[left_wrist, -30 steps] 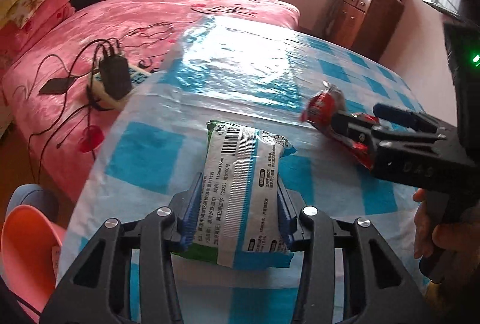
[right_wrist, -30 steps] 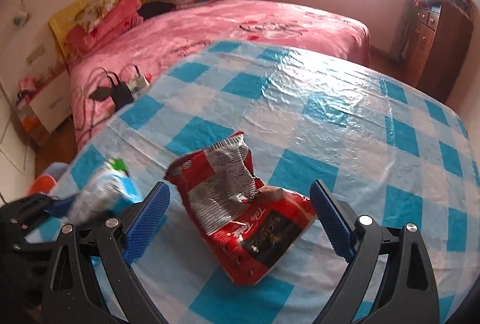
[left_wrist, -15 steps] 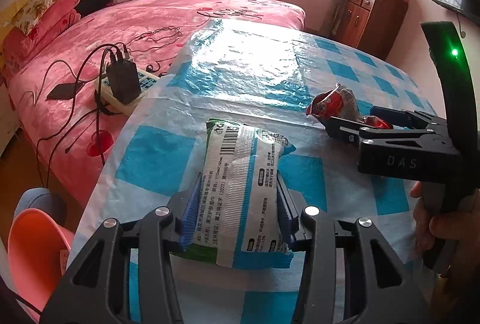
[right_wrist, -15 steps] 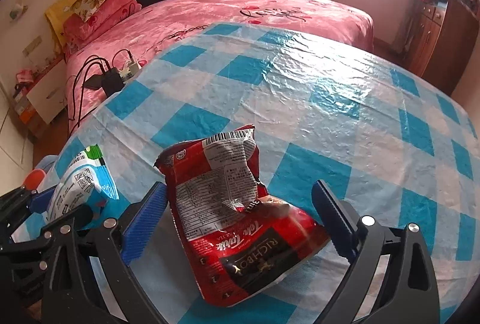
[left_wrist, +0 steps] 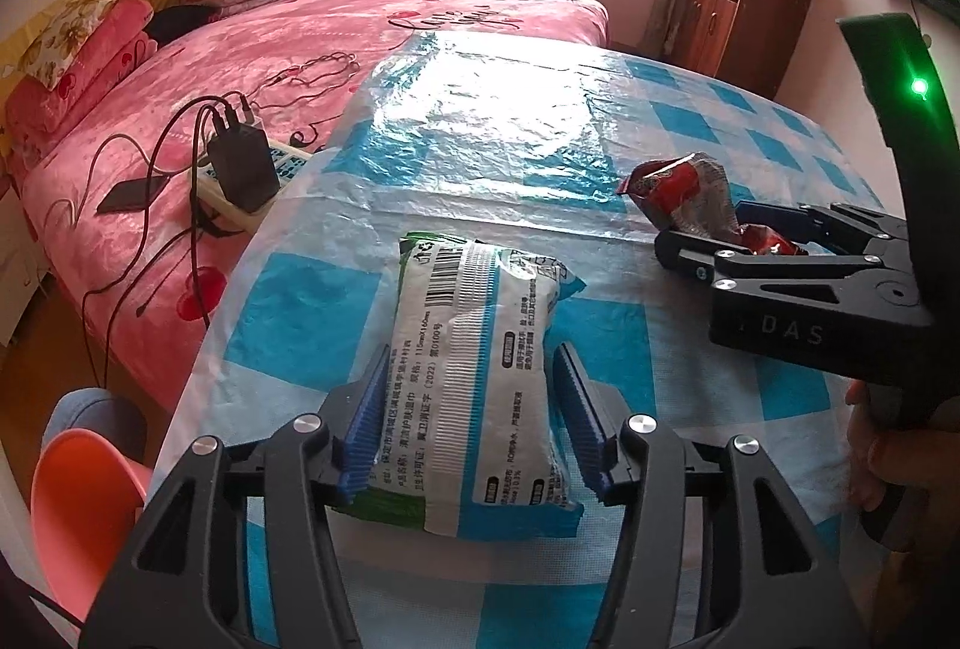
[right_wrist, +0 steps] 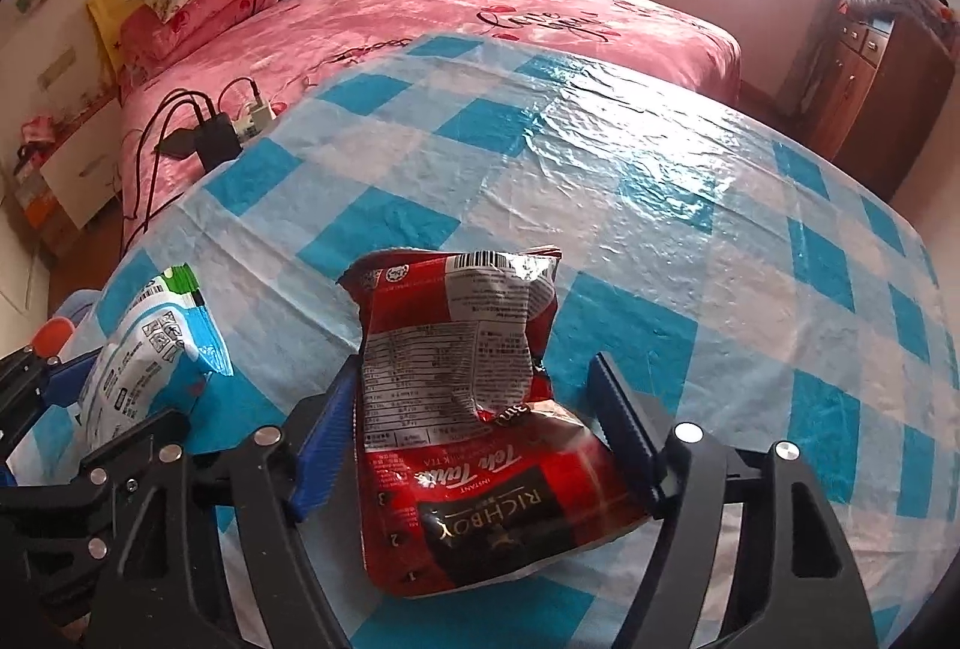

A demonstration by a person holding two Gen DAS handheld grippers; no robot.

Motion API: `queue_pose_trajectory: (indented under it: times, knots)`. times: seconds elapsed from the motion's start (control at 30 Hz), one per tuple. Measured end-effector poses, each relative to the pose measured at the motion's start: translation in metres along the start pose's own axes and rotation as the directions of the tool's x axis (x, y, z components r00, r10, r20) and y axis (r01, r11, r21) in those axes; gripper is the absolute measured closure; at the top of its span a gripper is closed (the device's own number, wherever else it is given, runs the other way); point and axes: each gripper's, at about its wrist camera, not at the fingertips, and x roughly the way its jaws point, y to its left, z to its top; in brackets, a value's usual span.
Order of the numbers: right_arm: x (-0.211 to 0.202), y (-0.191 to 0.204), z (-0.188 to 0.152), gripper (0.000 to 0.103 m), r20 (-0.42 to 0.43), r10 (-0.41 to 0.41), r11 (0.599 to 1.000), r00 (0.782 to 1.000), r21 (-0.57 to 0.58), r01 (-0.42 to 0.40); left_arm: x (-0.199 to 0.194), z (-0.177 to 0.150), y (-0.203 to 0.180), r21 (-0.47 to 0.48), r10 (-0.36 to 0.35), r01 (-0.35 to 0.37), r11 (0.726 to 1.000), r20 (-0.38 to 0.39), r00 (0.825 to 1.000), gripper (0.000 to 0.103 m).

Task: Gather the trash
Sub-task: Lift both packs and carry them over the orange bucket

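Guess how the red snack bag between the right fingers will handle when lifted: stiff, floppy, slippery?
Likely floppy: the red snack bag is creased and its top stands folded over. Probably light, since it looks torn open and mostly flat. Its glossy film could slip, though the ribbed blue fingers of the right gripper, which have just been closing around it, should help.

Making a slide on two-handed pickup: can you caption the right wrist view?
Right gripper closing around a red snack wrapper on the blue-checked tablecloth.
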Motion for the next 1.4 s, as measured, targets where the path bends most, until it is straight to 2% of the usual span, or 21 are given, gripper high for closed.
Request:
queue_pose_trajectory:
  times: [0.53,1.17,1.4]
  knots:
    - [-0.029,-0.012,-0.031,0.032,0.018,0.005,0.996,1.0,0.091,-0.007,-0.007,-0.007,-0.002,-0.004,0.011,-0.011,1.0,0.031,0.999,0.058]
    - [-0.068,-0.006,-0.074,0.032,0.049,-0.006,0.988,0.999,0.151,-0.001,-0.026,-0.022,-0.002,-0.018,-0.017,0.018,1.0,0.033,0.999,0.06]
    - [-0.077,0.009,-0.081,0.032,0.049,-0.003,0.991,0.999,0.137,-0.004,-0.04,-0.027,0.004,-0.022,-0.022,0.023,0.999,0.049,0.999,0.06]
